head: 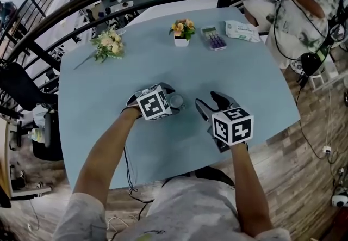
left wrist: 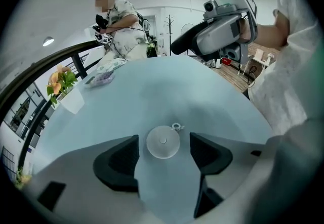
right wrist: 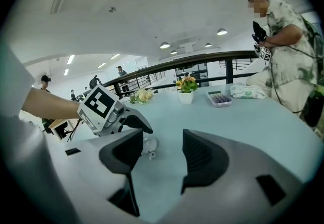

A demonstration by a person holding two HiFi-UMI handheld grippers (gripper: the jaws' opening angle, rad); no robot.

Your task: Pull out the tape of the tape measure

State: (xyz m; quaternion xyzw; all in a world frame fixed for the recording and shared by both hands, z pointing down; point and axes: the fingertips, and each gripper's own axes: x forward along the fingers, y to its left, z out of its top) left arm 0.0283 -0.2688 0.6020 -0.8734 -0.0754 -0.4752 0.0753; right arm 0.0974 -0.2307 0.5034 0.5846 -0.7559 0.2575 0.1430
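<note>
Table: smooth, matt top. Tape measure: smooth plastic case, small bright metal ring. Left tongs: matt black pads. Floor: wood planks.

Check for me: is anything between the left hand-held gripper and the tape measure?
Nothing visible. The tape measure lies alone on the table, framed between the open jaws of the left hand-held gripper, which don't touch it. The right hand-held gripper, also open, hangs off to one side.
</note>
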